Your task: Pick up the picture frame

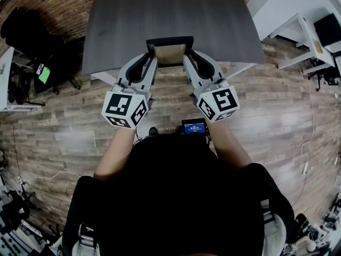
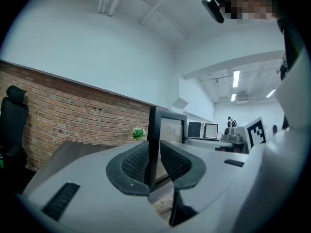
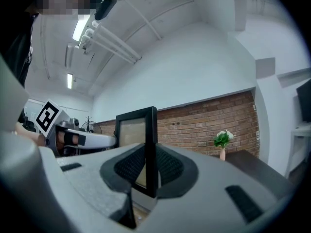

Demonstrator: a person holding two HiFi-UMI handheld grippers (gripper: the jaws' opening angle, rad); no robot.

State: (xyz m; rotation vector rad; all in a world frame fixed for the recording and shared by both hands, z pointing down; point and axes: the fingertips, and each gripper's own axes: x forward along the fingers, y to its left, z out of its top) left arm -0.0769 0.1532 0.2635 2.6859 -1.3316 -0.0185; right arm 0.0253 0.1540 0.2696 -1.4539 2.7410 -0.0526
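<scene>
Treat the black rectangular picture frame (image 1: pixel 169 39) with its pale beige panel as light and stiff but breakable. The thin moulding will not bend under the pads, though the panel probably has a glazed face that would crack under pressure or a knock, and the smooth black finish looks likely to slip if your grip loosens. The side rails are the right place to hold it, and you have it there. The left gripper (image 1: pixel 150 51) has its jaws closed narrowly on the left rail, with the ribbed dark pads lying on either face of the rail in the left gripper view (image 2: pixel 154 165). The right gripper (image 1: pixel 188 52) clamps the right rail in the same way, and the right gripper view (image 3: pixel 150 171) shows that rail pinched squarely between the pads. Hold both sides with equal force and move them together, because uneven pulls could twist the corner joints. The frame sits between your two grippers over the near edge of the dark grey tabletop (image 1: pixel 170 9), tipped so that its face shows to the head camera. I cannot tell whether its lower rail rests on the table edge or is clear of it. The frame (image 2: pixel 167 126) is a plain, narrow black border with square corners around a blank beige centre (image 3: pixel 132 130). A small pink vase of flowers (image 3: pixel 222 143) stands well apart at the far edge of the table.
</scene>
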